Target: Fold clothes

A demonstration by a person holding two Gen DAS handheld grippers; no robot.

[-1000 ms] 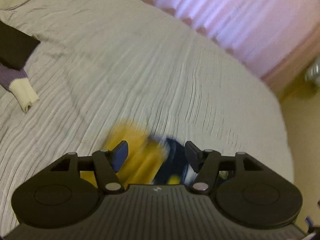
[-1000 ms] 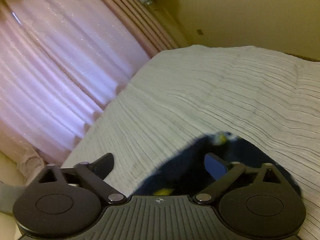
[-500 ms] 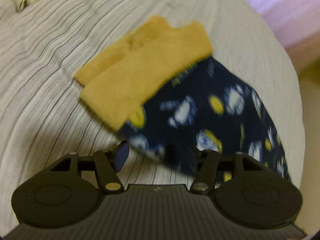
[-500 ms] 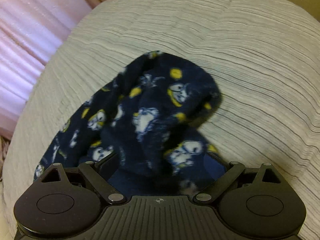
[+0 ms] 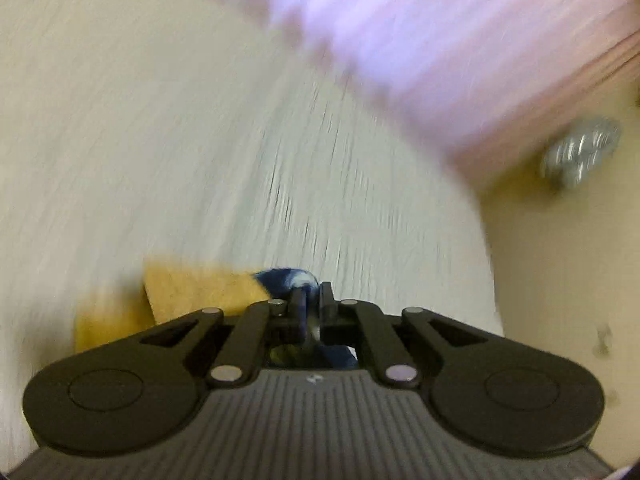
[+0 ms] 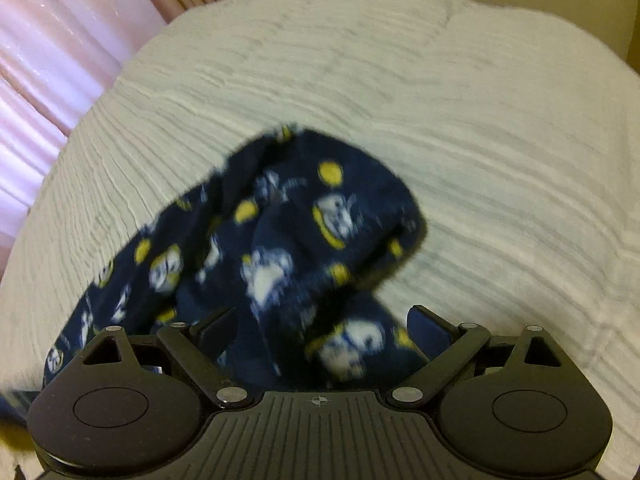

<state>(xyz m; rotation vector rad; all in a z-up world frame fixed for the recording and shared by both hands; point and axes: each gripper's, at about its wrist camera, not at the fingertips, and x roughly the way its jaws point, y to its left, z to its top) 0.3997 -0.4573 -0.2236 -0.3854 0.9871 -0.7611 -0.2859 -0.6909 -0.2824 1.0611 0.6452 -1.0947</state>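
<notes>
Bed [image 6: 460, 120] carrying fleece garment [image 6: 288, 240]; left tongs [image 5: 311, 304] pinching its near-edge hem, right tongs [image 6: 320, 332] gaping, straddling bunched cloth, nearer.

Dim, warm indoor light. Backlit pink curtain [image 5: 420, 40] glowed at 1 o'clock in left view, at 10 o'clock in right view. Left view heavily motion-smeared; bed cover [image 5: 200, 140] streaked. Right view sharper; navy printed garment [image 6: 280, 240] slightly blurred. Fisheye bent edges, corners vignetted dark.

navy, yellow-and-white-printed garment [image 6: 280, 240] on a white ribbed bedspread [image 6: 480, 140].
</notes>
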